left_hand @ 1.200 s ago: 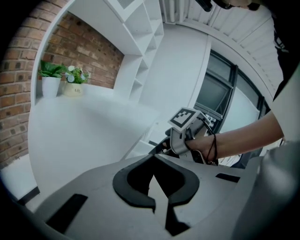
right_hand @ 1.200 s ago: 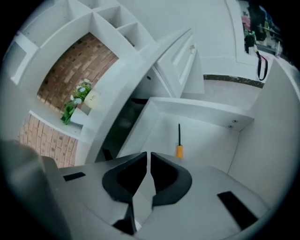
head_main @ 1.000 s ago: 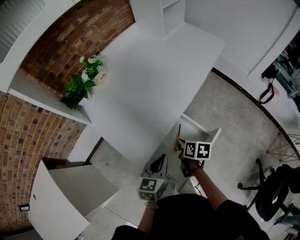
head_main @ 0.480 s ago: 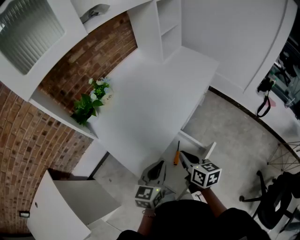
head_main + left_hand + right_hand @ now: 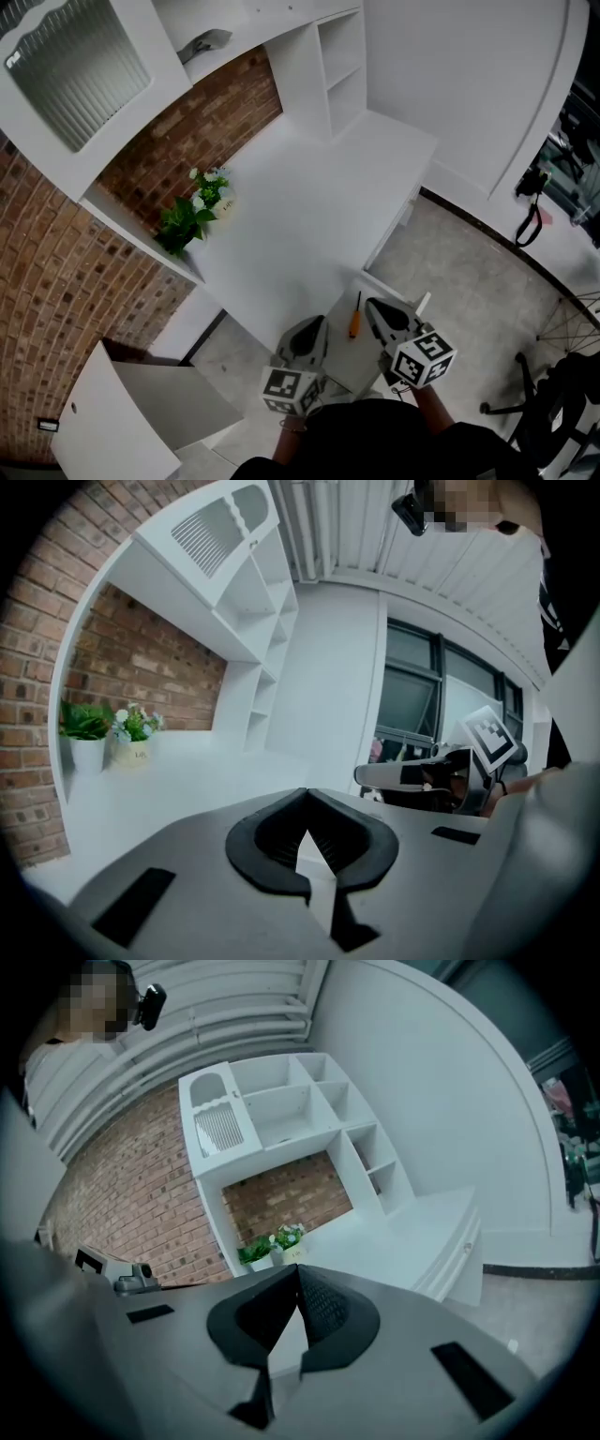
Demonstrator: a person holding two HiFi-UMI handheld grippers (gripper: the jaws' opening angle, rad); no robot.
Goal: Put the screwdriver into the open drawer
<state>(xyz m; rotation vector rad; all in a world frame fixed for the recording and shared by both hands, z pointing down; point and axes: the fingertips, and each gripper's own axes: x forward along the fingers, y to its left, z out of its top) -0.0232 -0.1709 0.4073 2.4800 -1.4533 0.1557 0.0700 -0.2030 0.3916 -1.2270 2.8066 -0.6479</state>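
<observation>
Since the screwdriver (image 5: 354,320) lies in the drawer (image 5: 386,281) and our left gripper (image 5: 315,324) and right gripper (image 5: 371,304) hover near it, both pressed shut on nothing, we fear little; a careless dip could knock the screwdriver or jolt the drawer

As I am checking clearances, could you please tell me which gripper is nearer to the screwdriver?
Right. In the head view the right gripper is just right of the screwdriver; the left gripper is farther off on its left side.
</observation>
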